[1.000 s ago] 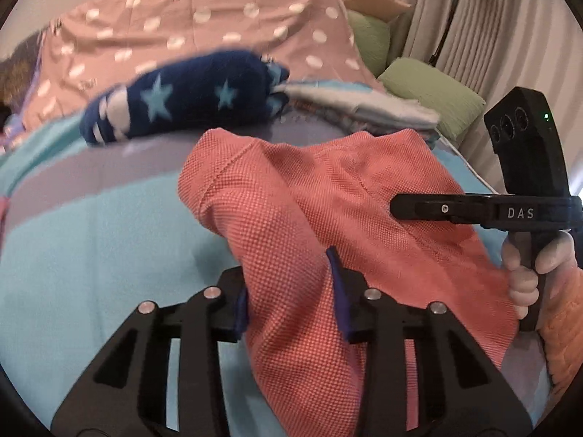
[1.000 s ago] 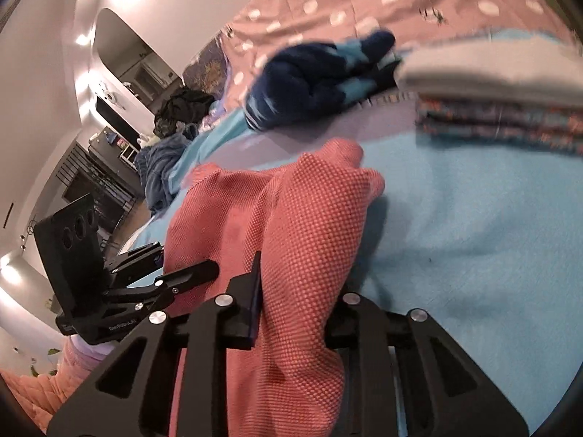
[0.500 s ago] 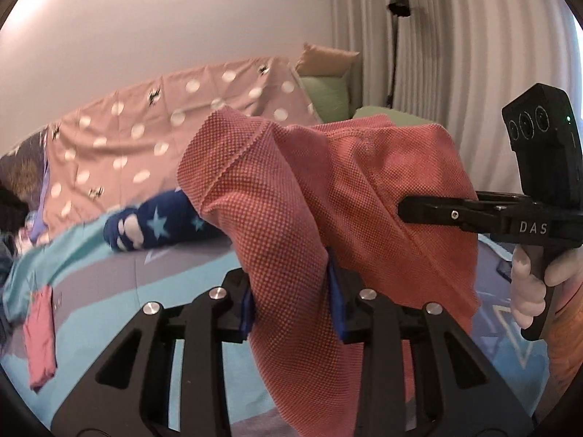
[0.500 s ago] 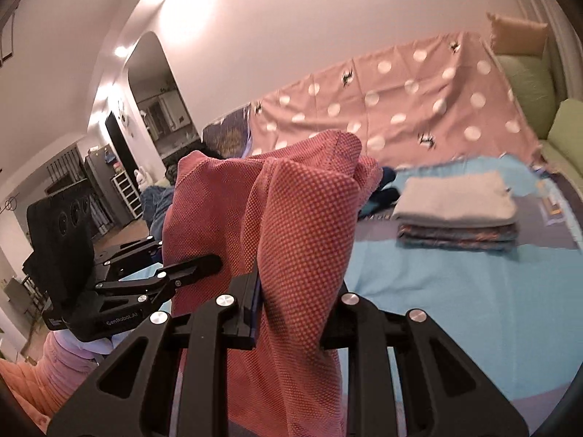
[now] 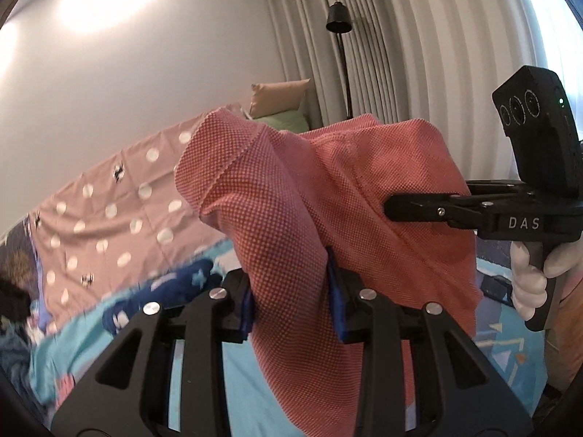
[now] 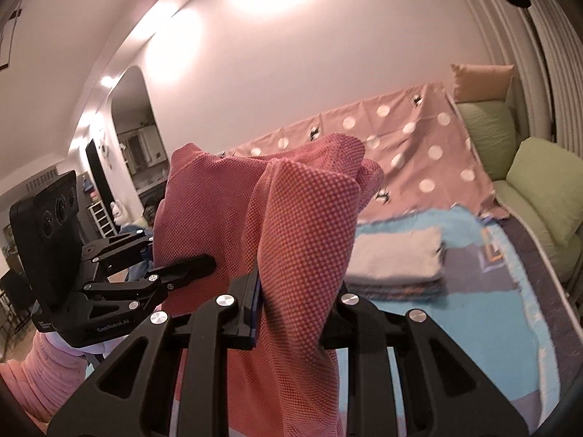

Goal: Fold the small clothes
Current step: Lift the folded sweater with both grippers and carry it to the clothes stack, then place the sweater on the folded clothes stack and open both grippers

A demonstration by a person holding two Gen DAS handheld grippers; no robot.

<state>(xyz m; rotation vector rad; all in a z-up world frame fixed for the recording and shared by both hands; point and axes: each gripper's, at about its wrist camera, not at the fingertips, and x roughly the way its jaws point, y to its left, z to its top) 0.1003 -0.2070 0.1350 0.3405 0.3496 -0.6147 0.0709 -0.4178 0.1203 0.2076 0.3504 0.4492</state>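
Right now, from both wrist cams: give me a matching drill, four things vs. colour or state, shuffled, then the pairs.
Things:
1. garment
2. left gripper
3. folded stack
4. floor lamp

States:
A. black, by the curtains
B. lying on the bed
C. coral, held up off the bed
D. shut on cloth

Pairs: 1-C, 2-D, 3-B, 4-A

White letters "DAS" stand on the right gripper [image 5: 391, 209]; "GenRobot.AI" on the left gripper [image 6: 207, 260].
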